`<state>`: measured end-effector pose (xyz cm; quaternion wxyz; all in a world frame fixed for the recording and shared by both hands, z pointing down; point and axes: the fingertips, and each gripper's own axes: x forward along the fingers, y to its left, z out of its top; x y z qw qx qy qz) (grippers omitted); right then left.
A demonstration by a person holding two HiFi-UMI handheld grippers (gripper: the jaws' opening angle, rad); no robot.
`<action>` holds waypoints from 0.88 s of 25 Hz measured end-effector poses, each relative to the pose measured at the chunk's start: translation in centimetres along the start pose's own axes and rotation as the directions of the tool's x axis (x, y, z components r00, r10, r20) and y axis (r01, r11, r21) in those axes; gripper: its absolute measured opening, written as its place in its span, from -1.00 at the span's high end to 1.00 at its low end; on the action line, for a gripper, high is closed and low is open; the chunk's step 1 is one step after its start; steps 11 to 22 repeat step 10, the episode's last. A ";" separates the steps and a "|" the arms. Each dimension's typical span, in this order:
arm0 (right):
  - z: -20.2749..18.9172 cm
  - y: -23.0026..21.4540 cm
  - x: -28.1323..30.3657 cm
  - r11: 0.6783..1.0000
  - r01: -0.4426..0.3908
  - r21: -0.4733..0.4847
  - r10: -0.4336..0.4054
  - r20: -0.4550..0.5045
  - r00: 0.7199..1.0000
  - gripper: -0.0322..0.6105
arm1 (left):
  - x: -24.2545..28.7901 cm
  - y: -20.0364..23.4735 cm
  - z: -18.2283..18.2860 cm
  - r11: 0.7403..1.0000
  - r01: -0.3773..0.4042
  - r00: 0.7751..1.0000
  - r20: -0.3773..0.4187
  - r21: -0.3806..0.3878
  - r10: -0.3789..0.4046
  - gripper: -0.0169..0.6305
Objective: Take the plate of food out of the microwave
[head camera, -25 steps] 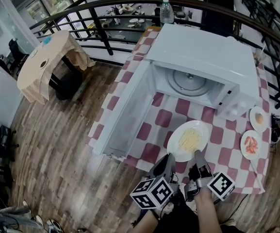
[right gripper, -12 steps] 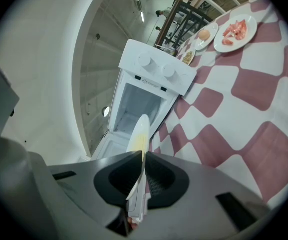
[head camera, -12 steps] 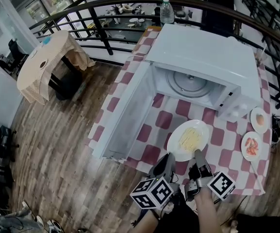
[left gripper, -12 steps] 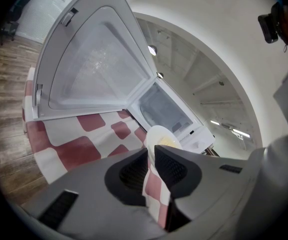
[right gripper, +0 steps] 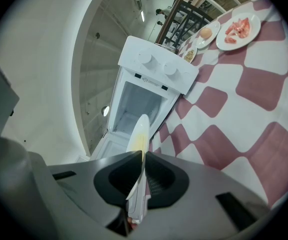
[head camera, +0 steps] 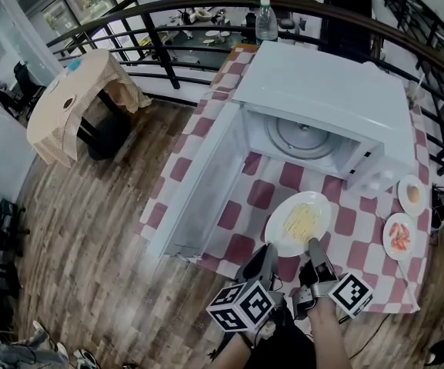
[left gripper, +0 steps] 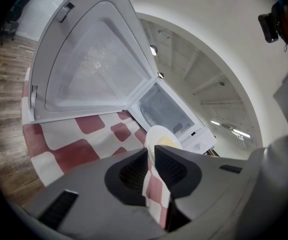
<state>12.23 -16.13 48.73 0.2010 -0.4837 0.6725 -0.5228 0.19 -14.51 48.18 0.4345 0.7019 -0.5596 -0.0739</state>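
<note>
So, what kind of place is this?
Probably an indoor dining area, perhaps a café balcony: a microwave on a checked tablecloth, another cloth-covered table, and a curved railing.

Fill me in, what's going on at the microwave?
A person works two hand-held grippers. The right hand-held gripper is shut on the rim of the plate of food, already outside the microwave, over the checked tablecloth. The left hand-held gripper sits beside the plate, jaws apart, holding nothing. The door is open.
</note>
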 end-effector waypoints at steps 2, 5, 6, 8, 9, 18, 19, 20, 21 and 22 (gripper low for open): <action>-0.1 -1.0 -0.2 0.998 0.064 0.010 -0.064 -0.007 0.998 0.86 | 0.2 0.1 0.1 1.000 0.000 1.000 0.002 0.000 0.000 0.71; 0.0 -1.1 0.1 0.998 0.065 0.024 -0.065 -0.008 0.998 0.86 | 0.5 0.1 0.3 1.000 -0.001 1.000 0.003 0.001 0.001 0.71; -0.1 -1.5 0.0 0.996 0.090 0.027 -0.090 -0.010 0.996 0.86 | 0.6 0.2 0.4 1.000 -0.001 1.000 0.003 0.001 0.001 0.71; -0.2 -2.9 -0.6 0.980 0.192 0.047 -0.191 -0.021 0.981 0.86 | 0.8 0.2 0.5 1.000 -0.001 1.000 0.004 0.000 0.001 0.71; -0.4 -3.6 -0.9 0.968 0.244 0.059 -0.242 -0.028 0.970 0.86 | 0.9 0.3 0.6 1.000 -0.001 1.000 0.006 -0.001 0.001 0.71; -0.5 -4.4 -1.2 0.953 0.294 0.070 -0.292 -0.035 0.956 0.86 | 1.0 0.3 0.7 1.000 -0.001 1.000 0.007 -0.002 0.001 0.71; -0.5 -4.4 -1.2 0.953 0.294 0.070 -0.292 -0.035 0.956 0.86 | 1.0 0.3 0.7 1.000 -0.001 1.000 0.007 -0.002 0.001 0.71; -0.5 -4.4 -1.2 0.953 0.294 0.070 -0.292 -0.035 0.956 0.86 | 1.0 0.3 0.7 1.000 -0.001 1.000 0.007 -0.002 0.001 0.71; -0.5 -4.4 -1.2 0.953 0.294 0.070 -0.292 -0.035 0.956 0.86 | 1.0 0.3 0.7 1.000 -0.001 1.000 0.007 -0.002 0.001 0.71; -0.5 -4.4 -1.2 0.953 0.294 0.070 -0.292 -0.035 0.956 0.86 | 1.0 0.3 0.7 1.000 -0.001 1.000 0.007 -0.002 0.001 0.71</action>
